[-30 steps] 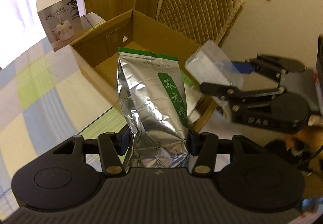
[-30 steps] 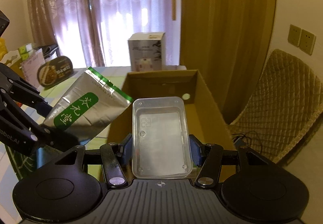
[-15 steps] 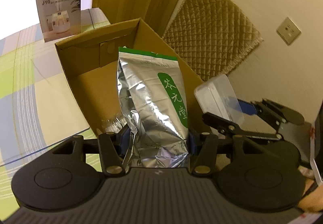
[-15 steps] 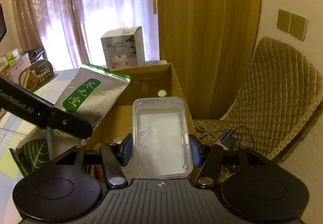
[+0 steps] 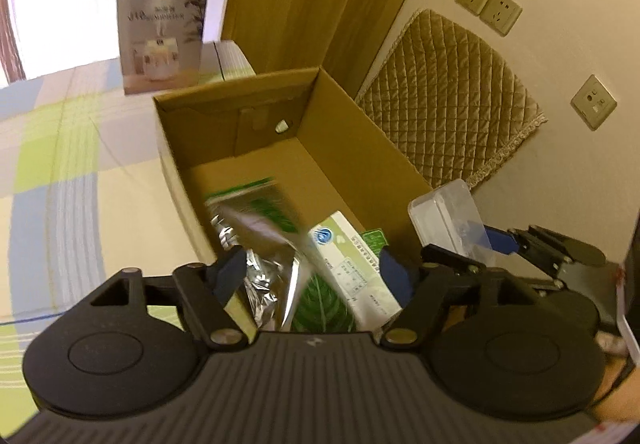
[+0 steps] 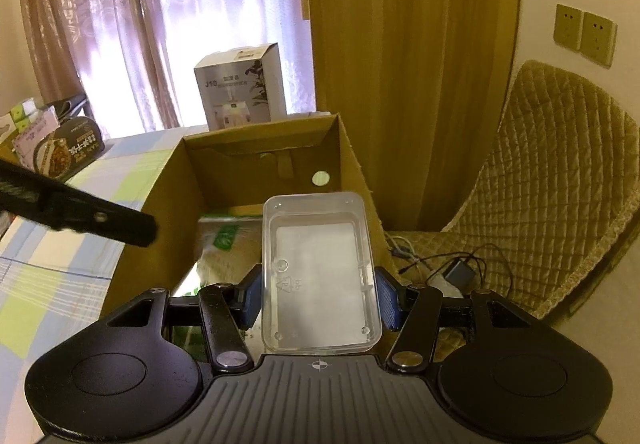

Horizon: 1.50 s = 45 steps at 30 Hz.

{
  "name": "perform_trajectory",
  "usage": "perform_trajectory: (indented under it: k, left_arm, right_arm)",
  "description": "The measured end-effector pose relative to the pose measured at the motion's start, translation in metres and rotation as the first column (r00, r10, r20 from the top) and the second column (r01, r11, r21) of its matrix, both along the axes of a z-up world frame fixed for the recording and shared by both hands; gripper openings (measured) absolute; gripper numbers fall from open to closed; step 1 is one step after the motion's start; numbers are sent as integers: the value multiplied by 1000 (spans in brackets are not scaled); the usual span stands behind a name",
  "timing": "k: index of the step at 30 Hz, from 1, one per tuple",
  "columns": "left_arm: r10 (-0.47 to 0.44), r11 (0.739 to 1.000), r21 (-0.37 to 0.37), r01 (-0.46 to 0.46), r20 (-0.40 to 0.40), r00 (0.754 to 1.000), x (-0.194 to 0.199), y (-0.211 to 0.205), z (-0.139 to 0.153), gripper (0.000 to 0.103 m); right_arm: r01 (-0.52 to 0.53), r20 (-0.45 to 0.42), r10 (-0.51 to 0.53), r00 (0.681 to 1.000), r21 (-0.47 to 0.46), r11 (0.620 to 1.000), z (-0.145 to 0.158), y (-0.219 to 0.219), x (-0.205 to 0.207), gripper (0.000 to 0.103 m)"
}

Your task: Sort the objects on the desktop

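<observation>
My left gripper (image 5: pixel 312 272) stands open over the near end of the brown carton (image 5: pixel 352 132). The silver and green tea bag (image 5: pixel 256 228) lies loose and blurred between and below its fingers, tipping down into the carton beside a white and green packet (image 5: pixel 352 264). My right gripper (image 6: pixel 320 292) is shut on a clear plastic container (image 6: pixel 320 272), held above the carton's (image 6: pixel 256 160) near right corner. The bag (image 6: pixel 224 244) shows inside the carton there. In the left wrist view the container (image 5: pixel 444 216) and right gripper (image 5: pixel 464 240) hang at the carton's right wall.
A white humidifier box (image 5: pixel 162 44) stands behind the carton on the checked tablecloth (image 5: pixel 60 164). A quilted chair (image 6: pixel 560 184) and floor cables (image 6: pixel 448 264) lie to the right. A food tin (image 6: pixel 68 152) and small packets sit at the table's far left.
My left gripper has opened and let go of the tea bag, which is dropping into the carton. Both grippers have moved closer over the carton; the right still holds the container.
</observation>
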<state>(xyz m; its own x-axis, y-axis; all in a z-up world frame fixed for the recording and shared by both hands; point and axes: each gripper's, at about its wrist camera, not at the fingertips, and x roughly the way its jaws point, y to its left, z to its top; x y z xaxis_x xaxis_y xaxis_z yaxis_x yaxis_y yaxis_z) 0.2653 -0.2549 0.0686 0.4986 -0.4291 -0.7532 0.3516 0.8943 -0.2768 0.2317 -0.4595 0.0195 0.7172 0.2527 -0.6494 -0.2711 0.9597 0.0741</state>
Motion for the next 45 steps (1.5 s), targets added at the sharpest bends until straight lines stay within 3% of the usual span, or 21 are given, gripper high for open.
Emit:
perform_trajectory:
  k: [9,10,11,12,16,26,31,36,41,45]
  left_arm:
    - [5,1000,23,-8,115,993,-36,26,13,86]
    - [4,1000,29,-7,124,992,-40,29,13,87]
    - [3,999,38,-8,136,991,-44,30,14,87]
    - [2,999,51,-10,151,988,-49,32,14,88]
    - [1,996,90,-20,205,979,-71,39,14,94]
    - [89,996,-3,-90,180,980,-117,51,7,101]
    - [131,991,7,-133,146,981,-137,47,13,101]
    - [146,984,79,-160,163,976,-164,35,21,101]
    - [134,990,32,-139,132,982,-181,31,26,101]
    - [139,988,52,-146,124,982,-191,27,25,101]
  right_arm:
    - [-35,-5,36,999,82,996,-1,15,13,55]
    - [-43,-1,43,999,108,993,-1,15,15,62]
    - [-38,2,38,999,123,992,-1,15,16,82]
    - [-22,8,22,1000,127,992,-1,14,15,87]
    - [-1,14,-1,1000,125,992,2,11,4,87]
    - [43,2,-43,999,120,992,12,1,-48,95]
    - [21,11,-22,1000,105,994,27,4,-77,100]
    - [10,17,-12,1000,109,994,38,6,-109,101]
    - [10,8,-11,1000,119,993,43,5,-140,101]
    - [13,-6,-12,1000,99,995,48,2,-156,101]
